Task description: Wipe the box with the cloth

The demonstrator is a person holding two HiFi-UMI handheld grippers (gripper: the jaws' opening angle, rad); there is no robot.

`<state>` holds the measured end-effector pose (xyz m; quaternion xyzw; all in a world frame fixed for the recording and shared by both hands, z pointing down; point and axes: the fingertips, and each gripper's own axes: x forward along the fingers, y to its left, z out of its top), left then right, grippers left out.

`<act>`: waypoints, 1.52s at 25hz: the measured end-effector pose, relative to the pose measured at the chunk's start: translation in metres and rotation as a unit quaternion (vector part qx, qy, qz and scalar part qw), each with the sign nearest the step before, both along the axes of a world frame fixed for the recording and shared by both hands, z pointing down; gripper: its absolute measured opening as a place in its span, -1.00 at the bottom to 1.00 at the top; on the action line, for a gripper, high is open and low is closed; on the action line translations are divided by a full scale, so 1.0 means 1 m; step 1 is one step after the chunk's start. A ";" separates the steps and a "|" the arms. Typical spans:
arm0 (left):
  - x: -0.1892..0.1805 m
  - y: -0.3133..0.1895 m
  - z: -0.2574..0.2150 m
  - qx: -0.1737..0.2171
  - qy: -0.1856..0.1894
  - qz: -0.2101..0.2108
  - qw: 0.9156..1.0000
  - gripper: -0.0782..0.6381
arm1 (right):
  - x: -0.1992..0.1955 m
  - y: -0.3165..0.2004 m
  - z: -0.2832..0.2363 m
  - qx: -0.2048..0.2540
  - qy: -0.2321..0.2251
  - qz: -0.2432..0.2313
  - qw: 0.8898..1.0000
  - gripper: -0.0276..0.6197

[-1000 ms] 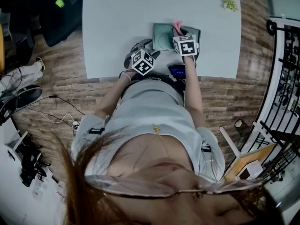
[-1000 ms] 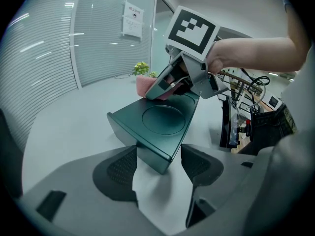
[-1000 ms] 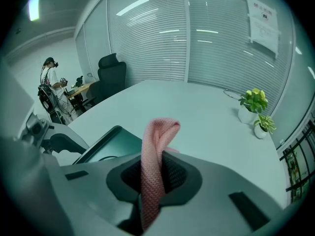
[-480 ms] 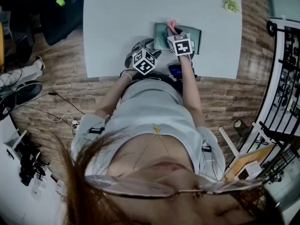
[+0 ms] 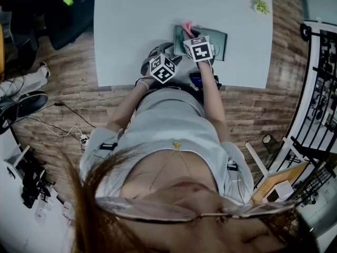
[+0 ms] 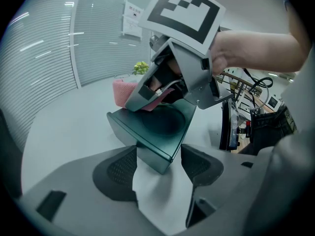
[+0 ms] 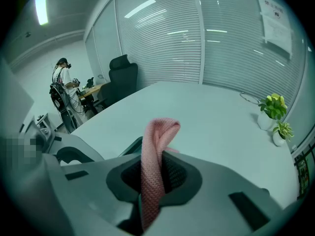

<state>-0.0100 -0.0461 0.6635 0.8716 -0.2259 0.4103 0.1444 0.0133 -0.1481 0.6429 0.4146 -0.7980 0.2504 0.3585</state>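
Working over the dark green box (image 6: 162, 124), which lies flat on the pale counter (image 5: 137, 15) near its front edge, we have the right tool (image 7: 152, 173) closed on the pink cloth (image 7: 156, 146). A loop of cloth stands up above the jaws, and a fold presses on the lid's far side.

The left tool (image 6: 158, 156) stands fairly wide, with the box's near corner poking in between its jaws. We cannot tell whether the pads press on it.

We judge the cloth soft, light and limp. Its knit should drag a little on the lid and bunch up, so it is best gripped as a thick wad, low down, with enough hanging free to lie flat.

The box looks stiff and smooth-skinned, with a shallow round dish in its lid. It is probably light enough to skid on this slick counter under a sideways stroke. We would hold it by its side walls at a corner, not by the lid.
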 end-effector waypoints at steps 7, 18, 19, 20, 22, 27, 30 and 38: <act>-0.001 0.002 0.000 -0.002 0.000 0.001 1.000 0.05 | -0.022 0.002 -0.002 -0.008 -0.023 -0.014 1.000 -0.78; -0.001 0.001 -0.001 0.002 0.002 -0.003 1.000 0.05 | -0.030 0.001 -0.004 0.005 -0.037 -0.014 0.999 -0.78; -0.001 0.001 -0.001 0.002 0.003 -0.004 1.000 0.05 | -0.029 0.002 -0.004 0.008 -0.043 -0.012 0.999 -0.78; -0.001 0.000 -0.001 0.002 0.003 -0.004 1.000 0.05 | -0.027 0.002 -0.005 0.010 -0.052 -0.009 0.999 -0.77; -0.001 0.000 0.000 0.002 0.002 -0.004 1.000 0.05 | -0.023 0.002 -0.009 0.015 -0.065 0.001 0.998 -0.77; -0.002 -0.001 0.000 0.000 0.002 -0.006 1.000 0.04 | 0.009 0.008 -0.024 0.033 -0.064 0.021 0.997 -0.78; -0.002 -0.001 0.000 0.000 0.002 -0.007 1.000 0.04 | 0.040 0.011 -0.032 0.040 -0.050 0.042 0.997 -0.77; -0.002 -0.001 -0.001 -0.001 0.000 -0.007 1.000 0.04 | 0.127 0.032 -0.024 0.025 0.008 0.113 0.993 -0.77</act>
